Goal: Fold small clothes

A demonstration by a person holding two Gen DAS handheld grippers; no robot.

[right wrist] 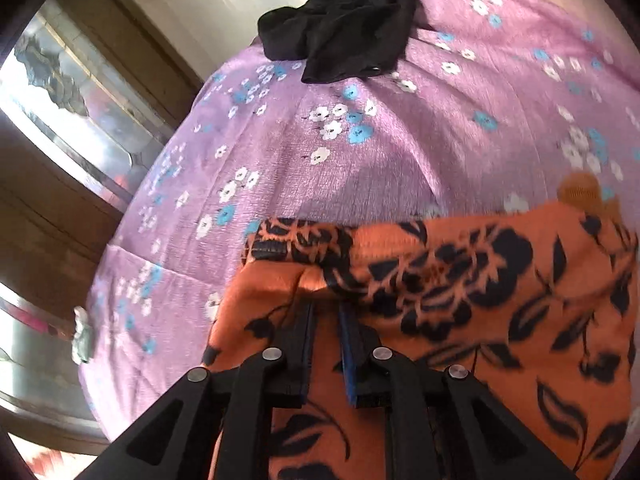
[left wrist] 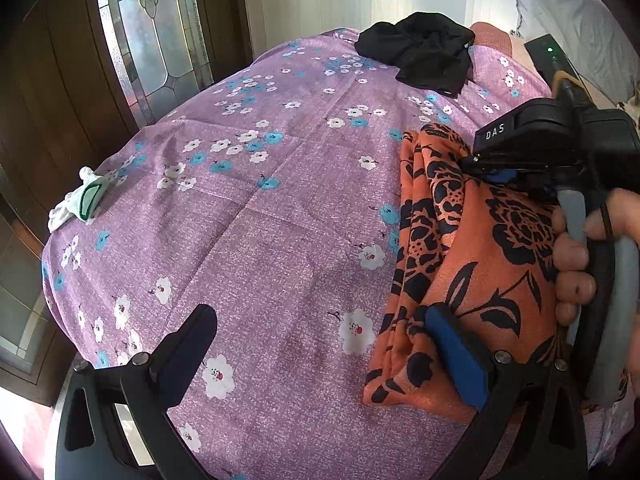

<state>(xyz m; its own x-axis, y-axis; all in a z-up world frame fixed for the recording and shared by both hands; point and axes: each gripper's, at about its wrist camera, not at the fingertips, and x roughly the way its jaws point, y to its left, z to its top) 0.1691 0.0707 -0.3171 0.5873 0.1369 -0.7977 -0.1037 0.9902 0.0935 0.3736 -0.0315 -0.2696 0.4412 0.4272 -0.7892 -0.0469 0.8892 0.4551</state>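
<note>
An orange garment with a black flower print (left wrist: 472, 264) lies folded on the purple flowered bedsheet (left wrist: 260, 220). My left gripper (left wrist: 324, 316) is open and empty; its right finger lies over the garment's near edge. My right gripper (right wrist: 326, 312) is shut on the orange garment (right wrist: 460, 280) near its upper edge; it also shows in the left wrist view (left wrist: 484, 168), held by a hand. A crumpled black garment (left wrist: 420, 50) lies at the far end of the bed, also in the right wrist view (right wrist: 340, 24).
A small white and green cloth (left wrist: 80, 200) lies at the bed's left edge. A wooden door with leaded glass (left wrist: 148, 32) stands beyond the bed. A black device with a green light (left wrist: 550, 56) sits far right.
</note>
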